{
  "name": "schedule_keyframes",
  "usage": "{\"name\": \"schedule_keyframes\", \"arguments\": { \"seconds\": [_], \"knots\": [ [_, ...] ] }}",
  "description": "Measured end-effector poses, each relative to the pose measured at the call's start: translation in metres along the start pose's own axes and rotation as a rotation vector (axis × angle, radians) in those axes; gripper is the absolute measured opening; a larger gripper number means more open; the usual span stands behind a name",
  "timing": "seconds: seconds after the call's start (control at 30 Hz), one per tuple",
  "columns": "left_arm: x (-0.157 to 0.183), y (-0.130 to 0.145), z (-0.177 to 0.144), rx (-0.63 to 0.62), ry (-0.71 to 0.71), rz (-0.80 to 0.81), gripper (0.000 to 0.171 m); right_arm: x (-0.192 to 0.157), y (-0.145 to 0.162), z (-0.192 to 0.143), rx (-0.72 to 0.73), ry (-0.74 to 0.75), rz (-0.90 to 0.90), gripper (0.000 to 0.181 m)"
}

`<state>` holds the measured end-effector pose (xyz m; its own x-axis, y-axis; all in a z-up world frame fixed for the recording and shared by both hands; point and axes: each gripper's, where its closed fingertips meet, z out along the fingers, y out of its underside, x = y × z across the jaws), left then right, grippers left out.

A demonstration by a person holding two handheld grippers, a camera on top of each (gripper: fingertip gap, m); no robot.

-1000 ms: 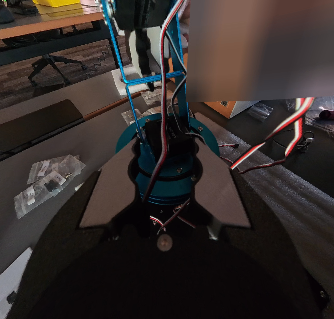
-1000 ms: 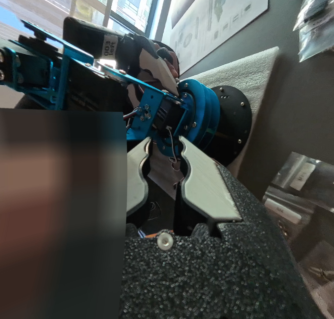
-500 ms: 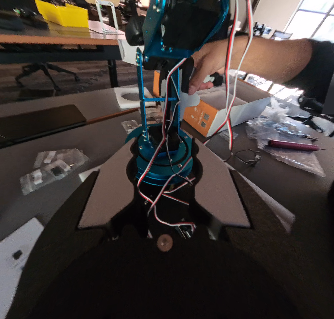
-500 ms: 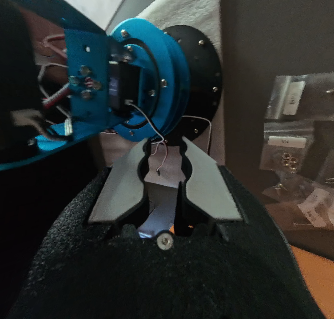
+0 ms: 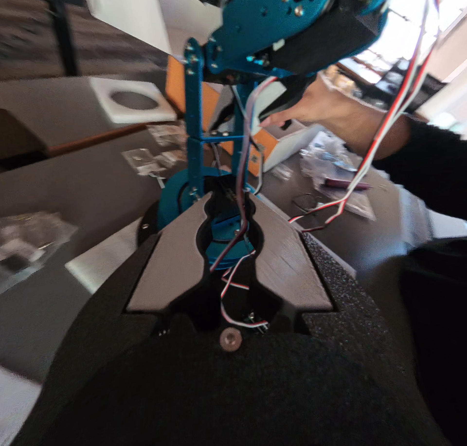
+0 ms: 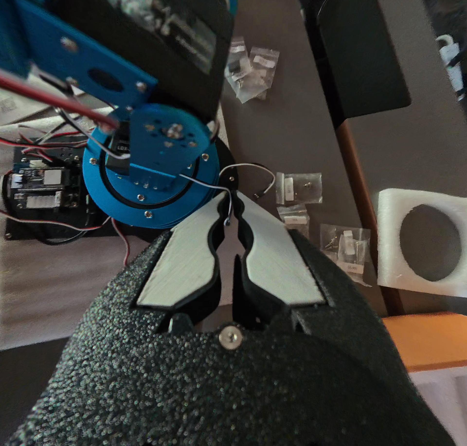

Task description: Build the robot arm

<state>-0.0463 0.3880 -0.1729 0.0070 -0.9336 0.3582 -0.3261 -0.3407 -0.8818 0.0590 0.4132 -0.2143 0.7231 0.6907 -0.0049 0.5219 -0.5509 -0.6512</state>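
A blue metal robot-arm kit (image 5: 278, 29) stands on its round blue base (image 5: 174, 201) on a grey table. My left gripper (image 5: 230, 194) is right at the base, jaws a little apart beside the black servo. Red, white and black servo wires (image 5: 240, 234) run down between its fingers. My right gripper (image 6: 231, 193) looks down on the same base (image 6: 151, 201). Its jaws are nearly together on a thin white wire (image 6: 229, 206) from the base. A hand (image 5: 328, 113) reaches in behind the arm.
A black control board (image 6: 43, 188) with wires lies left of the base. Small bags of screws (image 6: 298, 188) lie on the table. A white foam block (image 6: 391, 244) with a round hole, an orange box (image 5: 278, 151) and a maroon tool (image 5: 346, 183) are nearby. One gripper's finger ends stand about 12 cm off the other's.
My left gripper's jaws have narrowed from wide around the blue base. My right gripper has swung over the base to look down on it, and its jaws have closed on the thin white wire.
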Motion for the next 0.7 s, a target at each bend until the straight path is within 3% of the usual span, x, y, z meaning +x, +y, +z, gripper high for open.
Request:
{"name": "schedule_keyframes", "arguments": {
  "seconds": [0.13, 0.27, 0.33, 0.5, 0.7],
  "knots": [
    [0.005, -0.006, 0.017, 0.016, 0.101, 0.005, 0.013, -0.003, -0.012, -0.005, 0.138, 0.05, -0.006, 0.001],
    [0.017, -0.013, 0.024, 0.019, 0.19, 0.035, 0.012, -0.02, -0.021, -0.015, 0.269, -0.101, 0.259, 0.0],
    [0.011, -0.009, 0.032, -0.036, 0.126, 0.088, 0.012, -0.026, -0.026, -0.016, 0.354, -0.196, 0.419, 0.0],
    [0.001, -0.009, 0.048, -0.114, -0.041, 0.207, 0.012, -0.031, -0.023, -0.014, 0.421, -0.322, 0.555, 0.0],
    [-0.007, 0.001, 0.063, -0.217, -0.178, 0.379, 0.013, -0.033, -0.015, 0.009, 0.281, -0.237, 0.437, 0.0]
  ]
}}
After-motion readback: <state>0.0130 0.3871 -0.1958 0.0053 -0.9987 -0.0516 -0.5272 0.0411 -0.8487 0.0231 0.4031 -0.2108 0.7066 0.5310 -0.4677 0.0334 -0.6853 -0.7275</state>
